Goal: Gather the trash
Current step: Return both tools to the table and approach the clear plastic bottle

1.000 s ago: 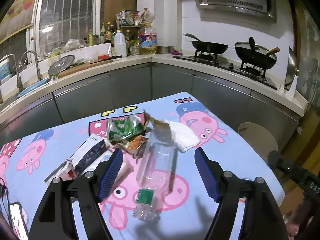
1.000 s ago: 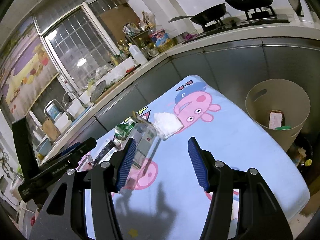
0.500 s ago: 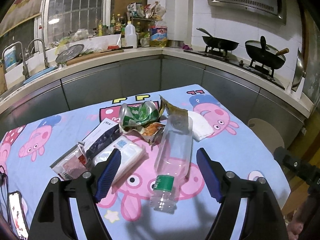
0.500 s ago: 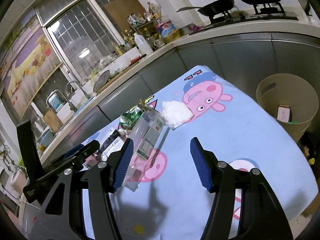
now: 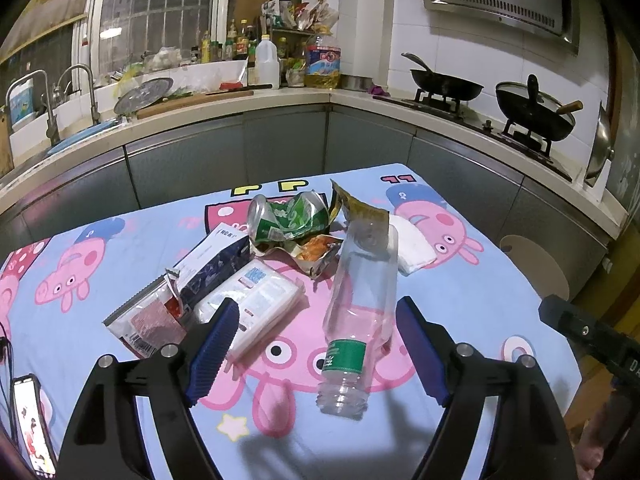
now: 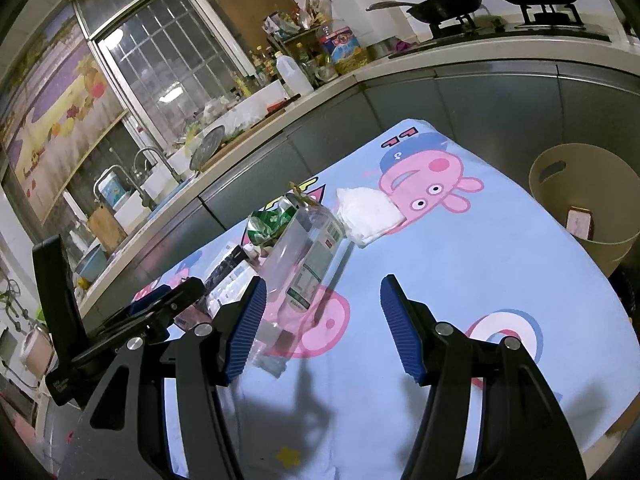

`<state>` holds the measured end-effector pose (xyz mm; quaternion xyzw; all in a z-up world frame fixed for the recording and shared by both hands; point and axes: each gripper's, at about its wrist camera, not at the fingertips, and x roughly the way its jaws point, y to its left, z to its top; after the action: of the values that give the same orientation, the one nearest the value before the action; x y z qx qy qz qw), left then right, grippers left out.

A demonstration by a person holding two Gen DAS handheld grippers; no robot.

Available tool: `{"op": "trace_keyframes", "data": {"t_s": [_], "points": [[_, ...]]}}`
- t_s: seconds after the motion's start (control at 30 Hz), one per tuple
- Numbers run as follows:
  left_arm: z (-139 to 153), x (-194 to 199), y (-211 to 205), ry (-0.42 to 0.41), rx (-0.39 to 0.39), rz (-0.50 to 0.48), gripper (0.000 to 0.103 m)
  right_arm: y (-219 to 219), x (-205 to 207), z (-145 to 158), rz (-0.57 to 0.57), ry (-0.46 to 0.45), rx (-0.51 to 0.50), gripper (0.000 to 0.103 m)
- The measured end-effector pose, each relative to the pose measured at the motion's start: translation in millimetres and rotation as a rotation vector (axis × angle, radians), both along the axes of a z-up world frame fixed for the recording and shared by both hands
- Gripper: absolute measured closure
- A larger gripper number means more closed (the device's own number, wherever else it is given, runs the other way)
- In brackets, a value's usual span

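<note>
Trash lies in a pile on the Peppa Pig cloth [image 5: 472, 304]: an uncapped clear plastic bottle [image 5: 360, 304] lying with its neck toward me, a crushed green can [image 5: 286, 218], a snack wrapper [image 5: 316, 252], a white tissue pack [image 5: 256, 300], a dark box [image 5: 216, 260], a plastic pouch [image 5: 144, 320] and a white wad of paper [image 5: 412, 244]. My left gripper [image 5: 316, 350] is open above the table, its fingers either side of the bottle's neck end. My right gripper [image 6: 320, 328] is open and empty, right of the bottle [image 6: 304, 256]. The beige bin [image 6: 584, 208] stands off the table's right edge.
A phone [image 5: 32, 420] lies at the cloth's near left corner. Grey cabinets and a worktop with sink [image 5: 52, 120], bottles and a stove with pans [image 5: 532, 112] ring the table. The bin [image 5: 532, 264] holds a few items.
Both grippers have drawn back and up from the pile, so more of the table shows. Both stay open. The trash has not moved.
</note>
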<state>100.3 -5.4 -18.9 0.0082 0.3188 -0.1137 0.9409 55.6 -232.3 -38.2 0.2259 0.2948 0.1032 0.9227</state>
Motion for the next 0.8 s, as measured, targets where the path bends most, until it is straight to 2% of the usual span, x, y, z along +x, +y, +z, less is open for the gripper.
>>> {"op": "trace_keyframes", "data": {"t_s": [0.6,0.8], "points": [[-6.5,0.2,-5.0,0.025,0.008,-0.012,0.022,-4.3,1.9,-9.9,-0.004,0.016,0.018,0.044],[-10.5,-1.0,2.7,0.038,-0.012,-0.031,0.022,-7.6,2.6,-13.8,-0.006,0.027,0.025,0.044]]}}
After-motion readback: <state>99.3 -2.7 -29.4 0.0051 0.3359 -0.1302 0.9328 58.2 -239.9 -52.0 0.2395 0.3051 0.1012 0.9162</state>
